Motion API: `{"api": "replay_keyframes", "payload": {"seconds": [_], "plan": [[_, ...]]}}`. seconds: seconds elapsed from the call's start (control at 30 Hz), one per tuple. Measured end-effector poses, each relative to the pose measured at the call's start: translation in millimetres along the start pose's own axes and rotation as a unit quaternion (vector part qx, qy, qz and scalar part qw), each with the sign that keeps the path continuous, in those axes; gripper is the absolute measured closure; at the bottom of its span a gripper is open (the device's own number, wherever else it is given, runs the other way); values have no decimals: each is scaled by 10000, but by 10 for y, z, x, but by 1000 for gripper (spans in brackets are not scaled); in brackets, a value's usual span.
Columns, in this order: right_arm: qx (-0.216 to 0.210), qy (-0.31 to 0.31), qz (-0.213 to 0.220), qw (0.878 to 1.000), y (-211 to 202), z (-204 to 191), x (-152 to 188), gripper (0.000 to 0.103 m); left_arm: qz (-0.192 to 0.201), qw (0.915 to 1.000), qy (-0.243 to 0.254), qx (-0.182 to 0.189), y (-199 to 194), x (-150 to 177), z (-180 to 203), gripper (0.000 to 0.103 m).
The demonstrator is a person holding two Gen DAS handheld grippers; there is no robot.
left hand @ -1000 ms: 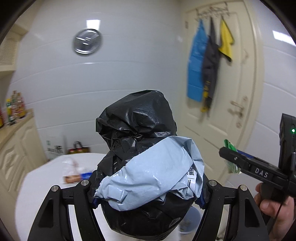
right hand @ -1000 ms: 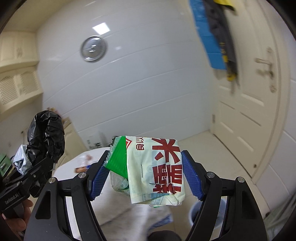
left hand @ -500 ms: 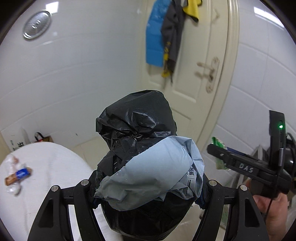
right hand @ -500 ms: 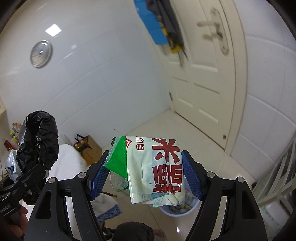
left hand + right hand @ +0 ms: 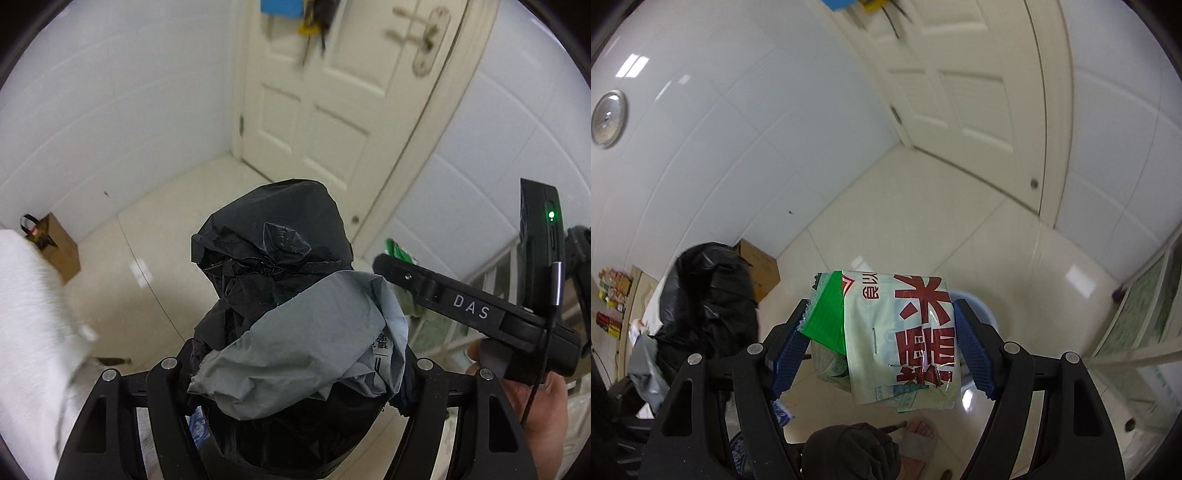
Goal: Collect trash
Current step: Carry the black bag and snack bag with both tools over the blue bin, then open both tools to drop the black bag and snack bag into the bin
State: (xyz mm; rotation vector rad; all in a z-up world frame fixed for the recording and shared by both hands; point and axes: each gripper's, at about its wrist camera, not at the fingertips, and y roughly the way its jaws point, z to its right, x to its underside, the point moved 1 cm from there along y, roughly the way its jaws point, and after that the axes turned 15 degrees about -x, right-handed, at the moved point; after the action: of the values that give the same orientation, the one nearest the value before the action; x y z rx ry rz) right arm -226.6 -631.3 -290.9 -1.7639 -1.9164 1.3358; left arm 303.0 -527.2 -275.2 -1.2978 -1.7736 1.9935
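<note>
Both your tongs have swung down and away from the desk (image 5: 33, 332) over the last second: the wall clock and coat hooks that filled the left view a second ago are gone, and floor and door (image 5: 332, 110) now fill both views.

Left tongs (image 5: 295, 376): clamped on a wad of black bag (image 5: 273, 236) with a grey mailer (image 5: 295, 343) folded across its front. The load sits just as it did a second ago; no slip.

Right tongs (image 5: 882, 350): clamped on a white and green packet (image 5: 905, 332) with red lettering. Grip unchanged.

The bin (image 5: 975, 306), a pale blue tub on the floor, now shows directly behind the packet in the right view; its rim peeks out on the right side. In the left view the bin is hidden behind the wad.

Judgement: you are on the carry-to-bin step, and both loads appear close above the drop. The right packet looks lined up; whether the left wad is over the rim cannot be told.

Risk: the wad is bulky and light and may catch the rim or fall wide. Some wrappers seem to remain on the desk, blurred
</note>
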Motion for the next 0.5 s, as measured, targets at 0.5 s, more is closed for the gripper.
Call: {"api": "replay_keyframes", "payload": {"seconds": [0.5], "plan": [[168,783,-143,9967,257,468,-32,0,-474,9987,33,-185,541,-583,-2,6]]}}
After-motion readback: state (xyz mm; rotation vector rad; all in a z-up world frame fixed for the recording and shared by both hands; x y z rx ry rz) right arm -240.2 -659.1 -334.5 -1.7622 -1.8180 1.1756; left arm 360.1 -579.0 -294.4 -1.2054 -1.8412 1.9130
